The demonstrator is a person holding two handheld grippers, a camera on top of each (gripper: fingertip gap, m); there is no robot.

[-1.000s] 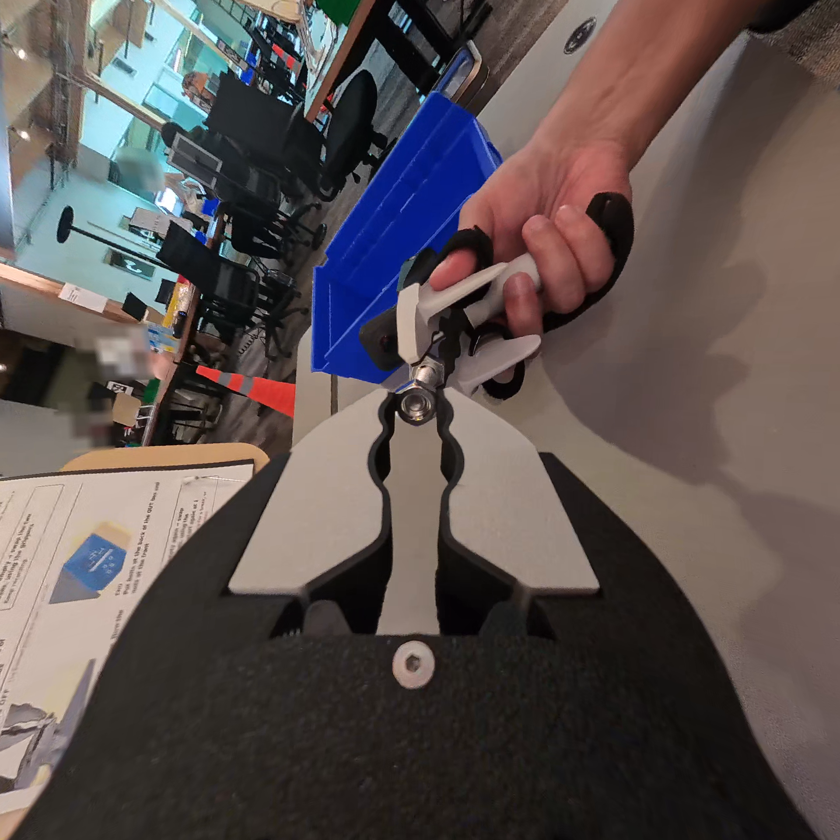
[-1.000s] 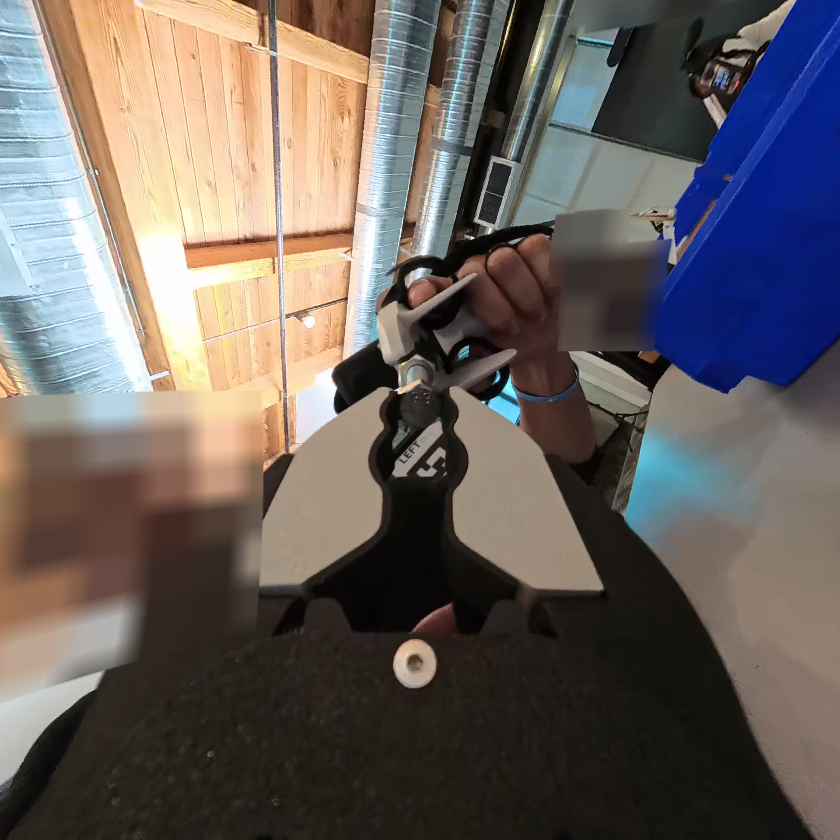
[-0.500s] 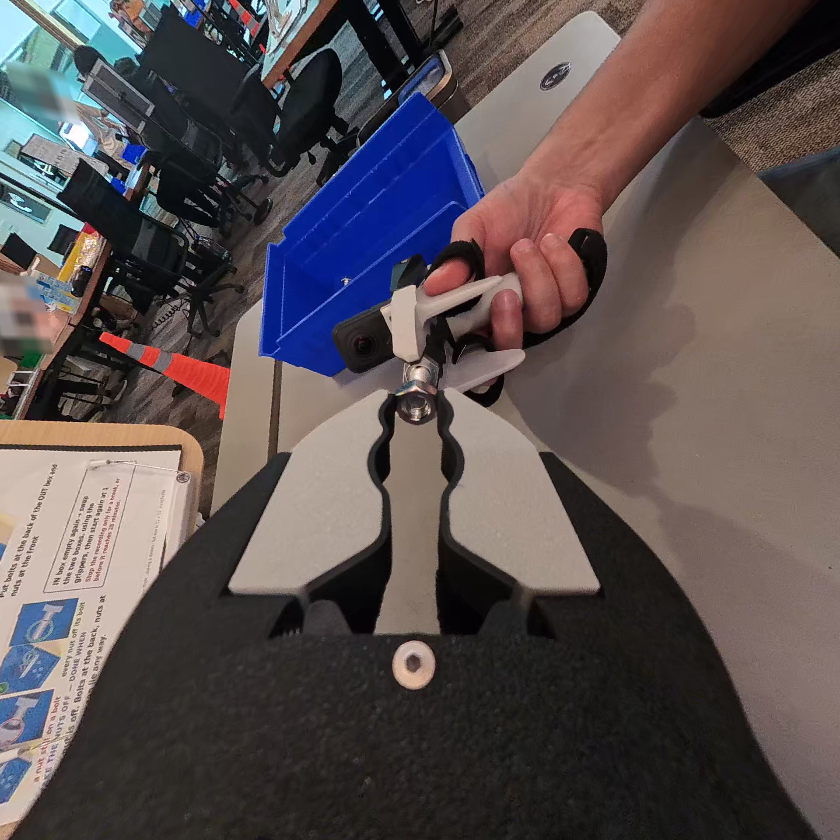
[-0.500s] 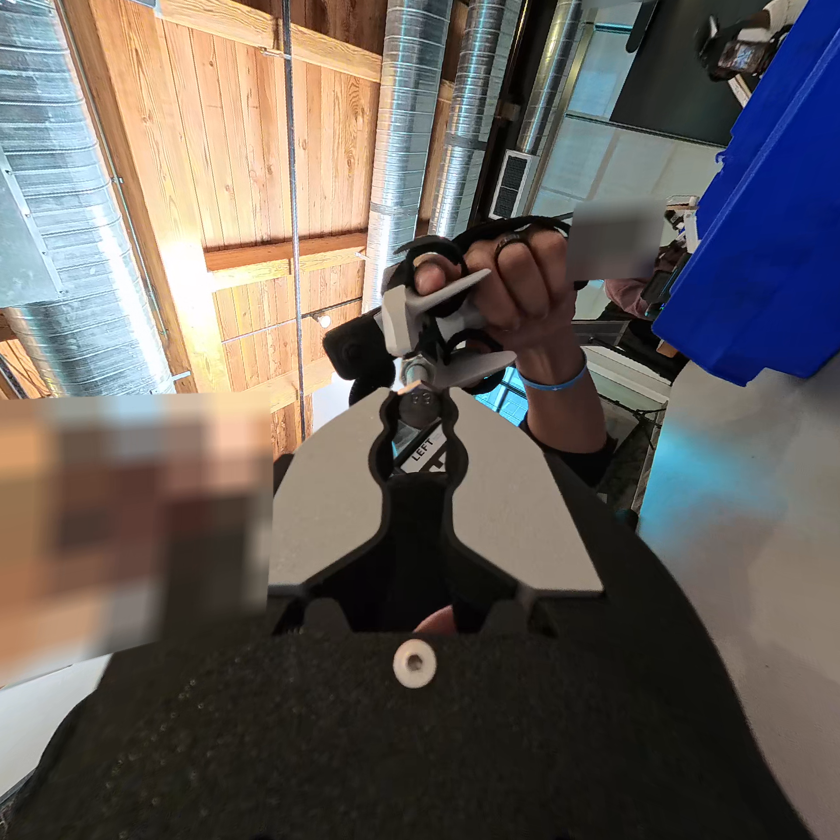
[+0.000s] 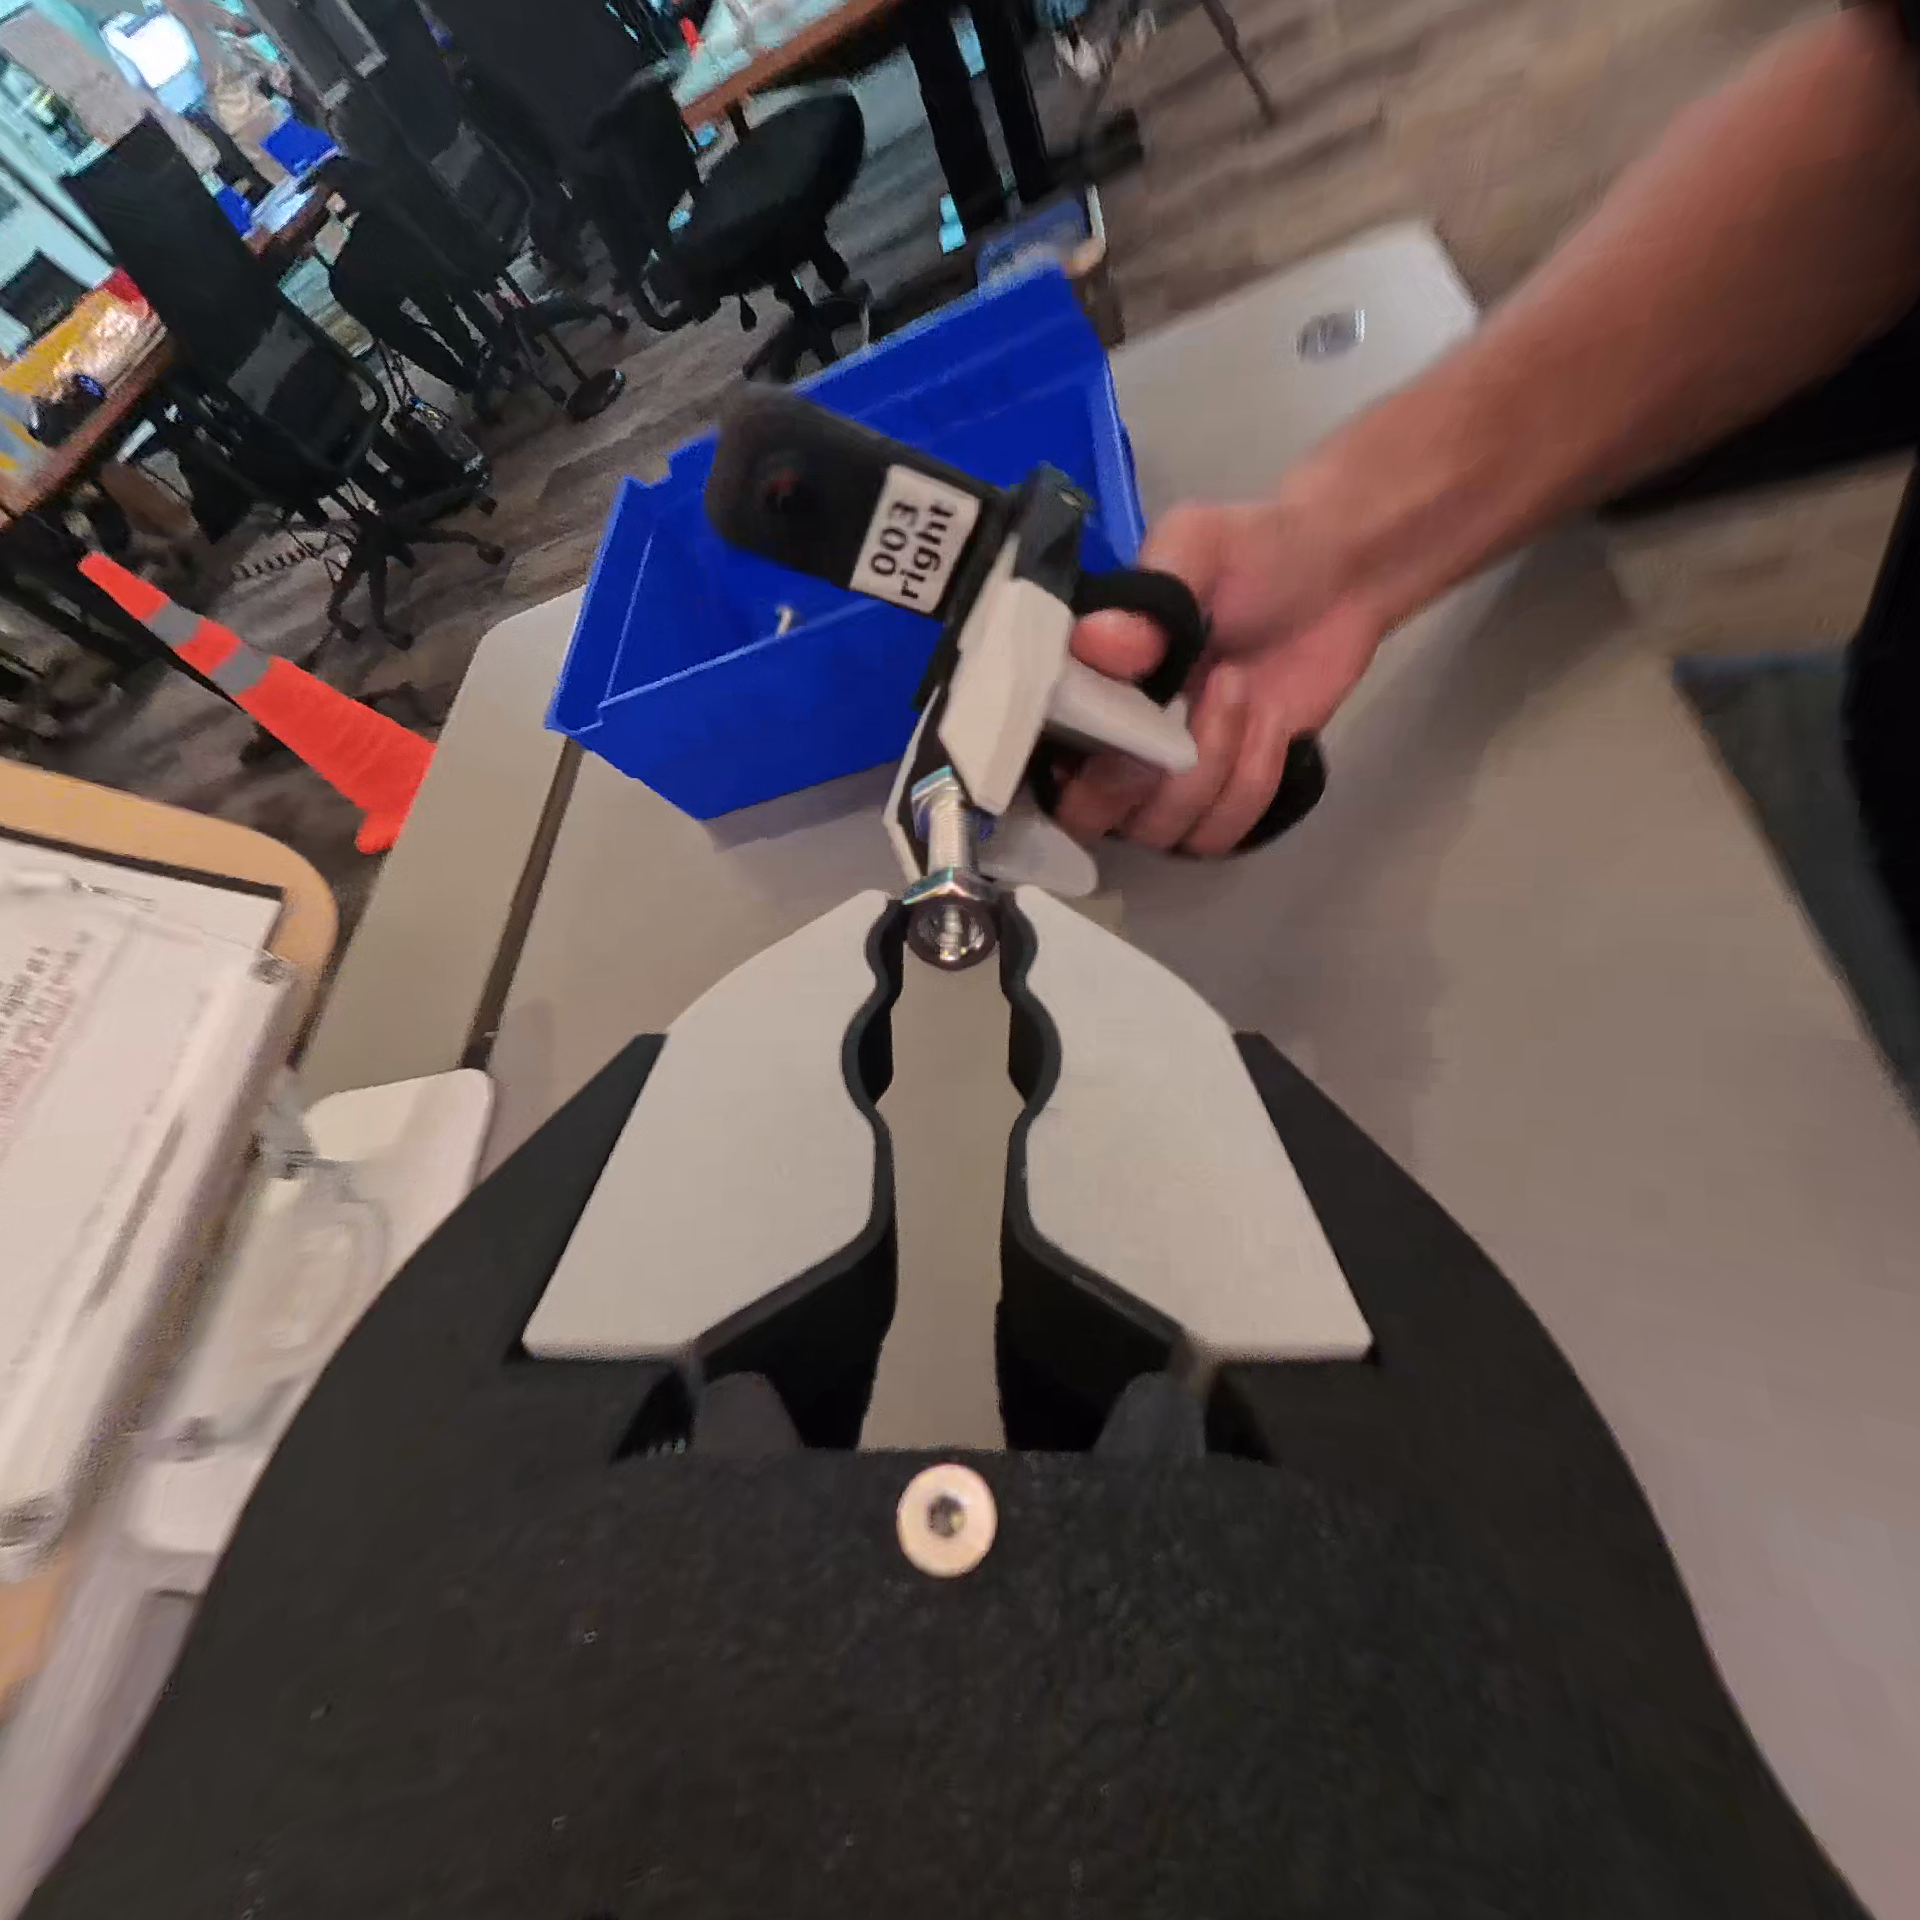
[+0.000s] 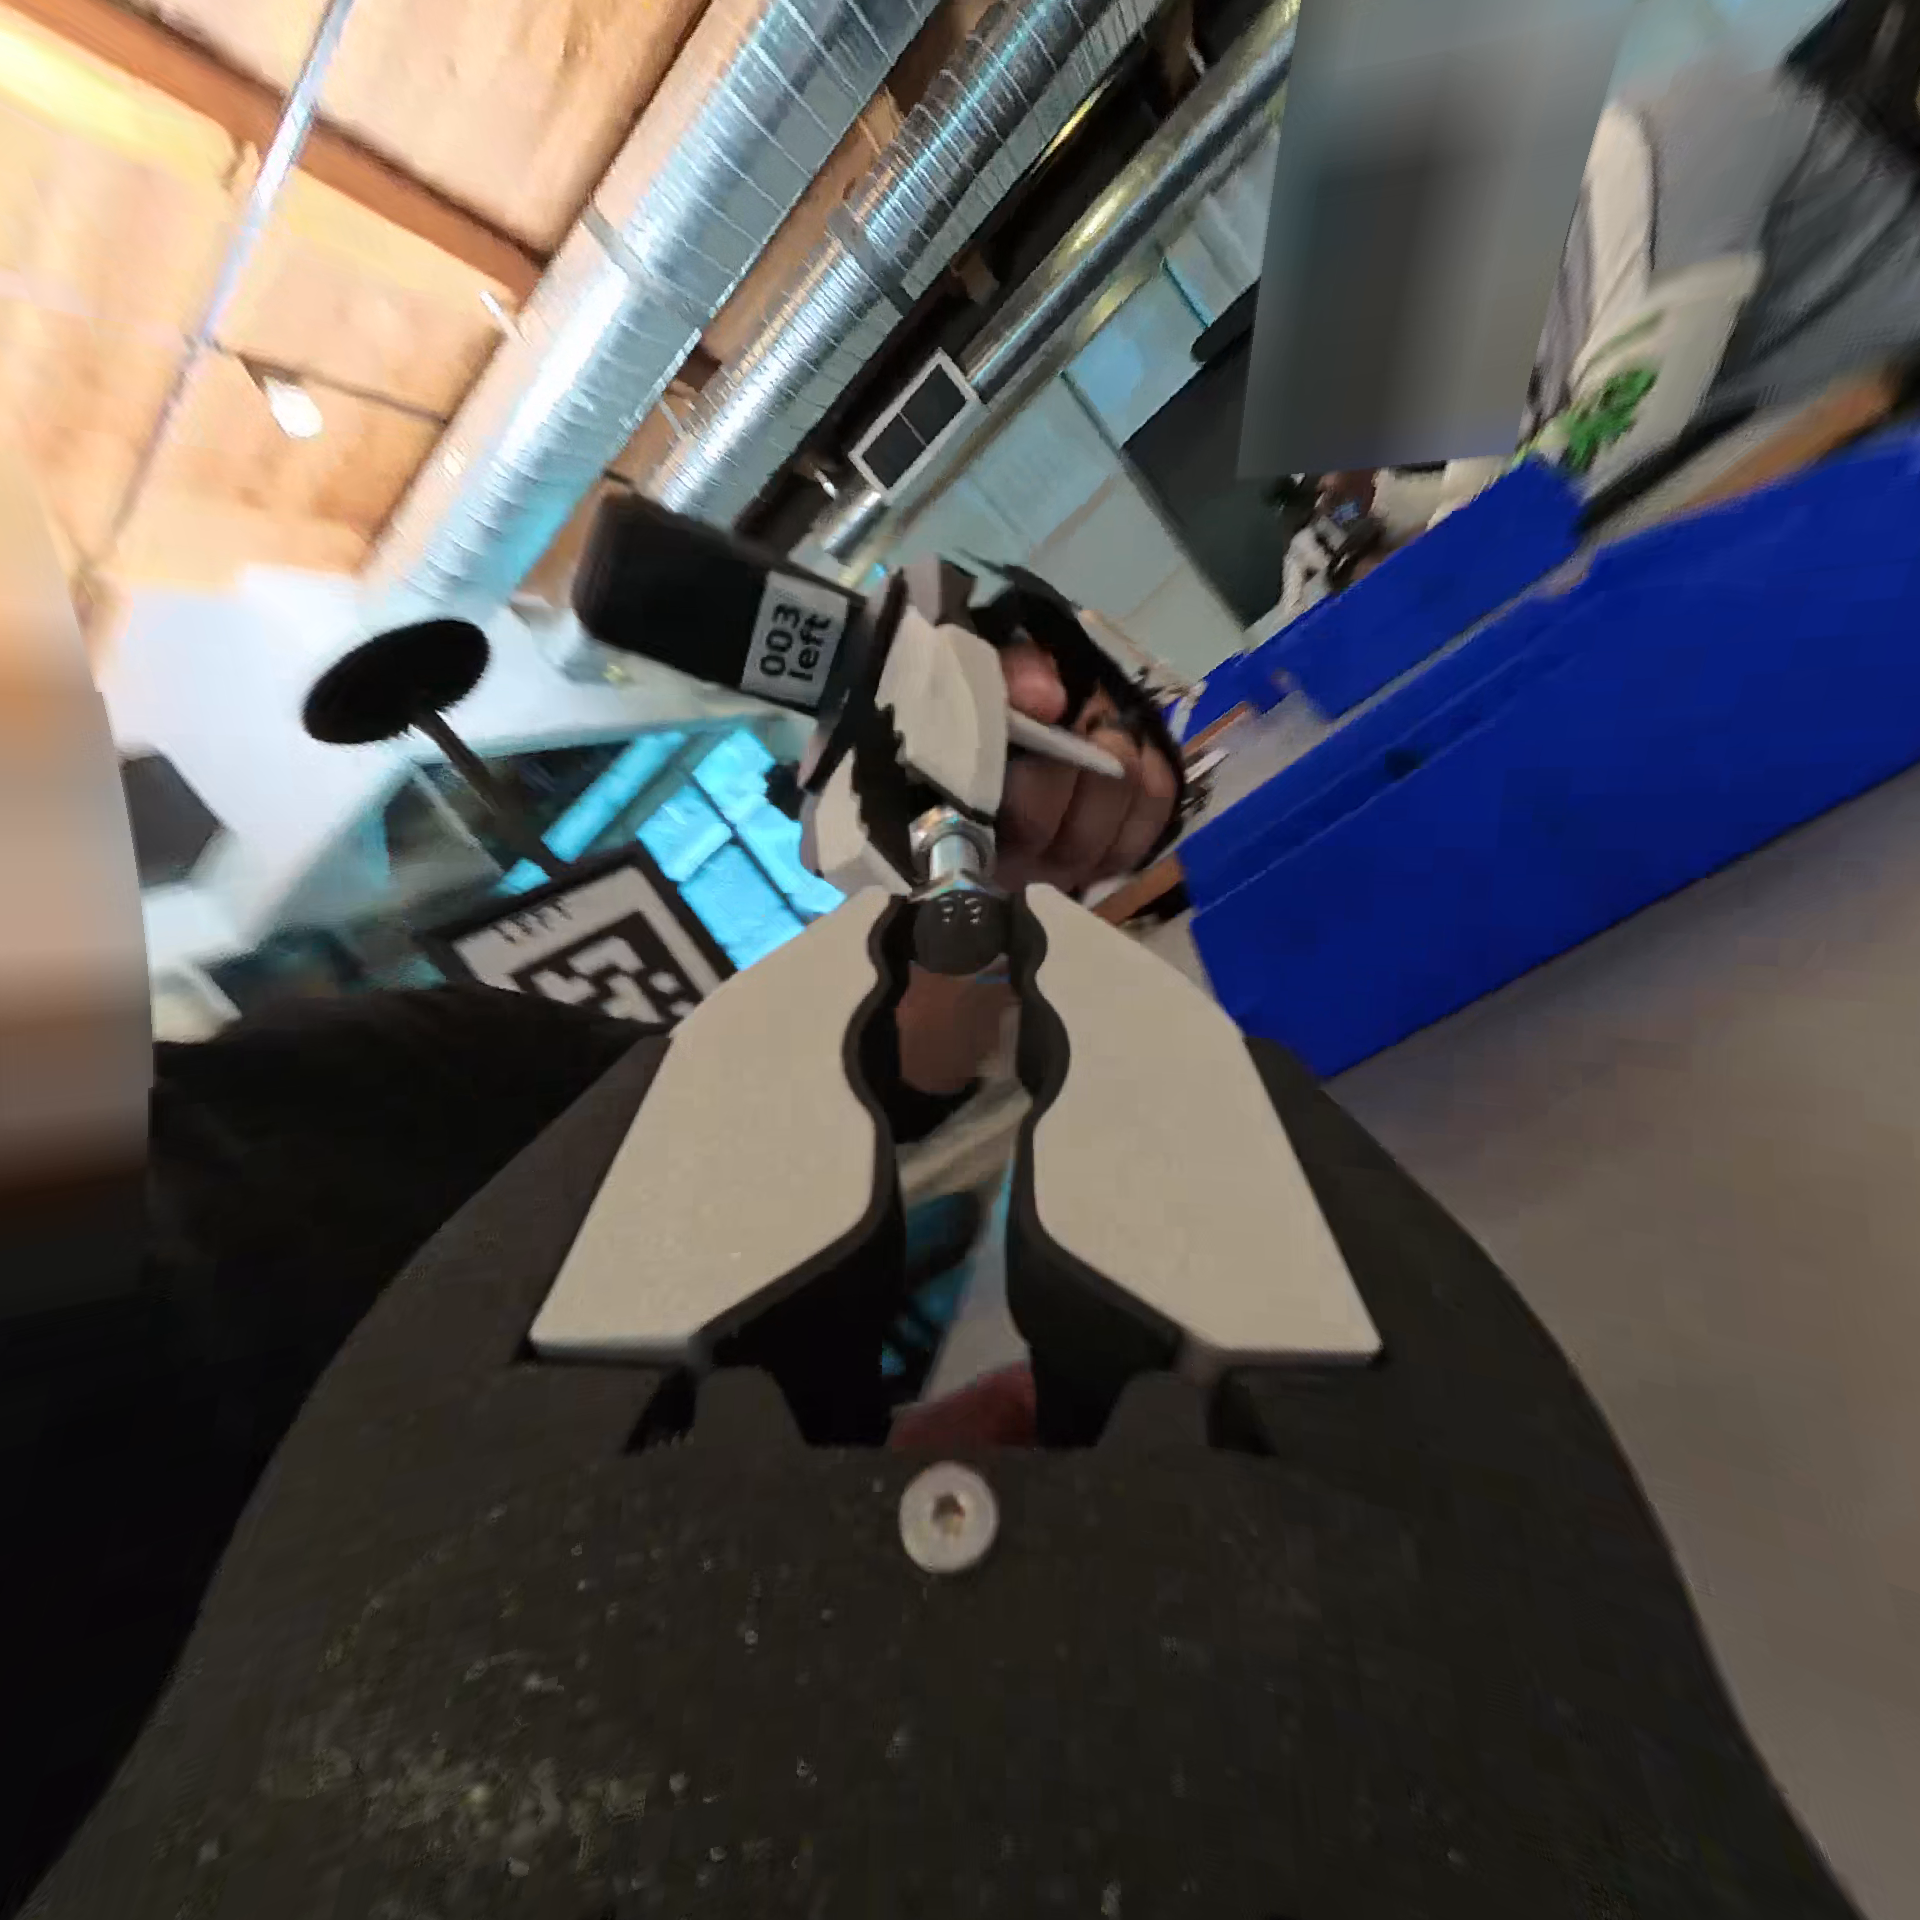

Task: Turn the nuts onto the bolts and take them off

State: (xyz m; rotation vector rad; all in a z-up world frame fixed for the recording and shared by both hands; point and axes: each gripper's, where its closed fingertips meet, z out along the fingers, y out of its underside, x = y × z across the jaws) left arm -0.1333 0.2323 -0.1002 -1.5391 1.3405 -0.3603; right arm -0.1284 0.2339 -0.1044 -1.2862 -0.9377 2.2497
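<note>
left wrist view: our left gripper (image 5: 948,935) pinches the nut (image 5: 945,932), our right gripper (image 6: 954,940) the bolt (image 6: 952,844) head; small, rigid, slick steel, best held across the flats.

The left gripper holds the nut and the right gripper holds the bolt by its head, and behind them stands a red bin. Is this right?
Only the colour is wrong: the bin is blue, as the left wrist view shows. The left gripper does hold the nut, and the right gripper the bolt head.

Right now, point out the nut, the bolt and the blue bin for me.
nut (image 5: 948,928), left wrist view, on its open face.
bolt (image 6: 954,928), right wrist view, on its hex head.
blue bin (image 5: 727,717), left wrist view, on its near outer wall.
</note>
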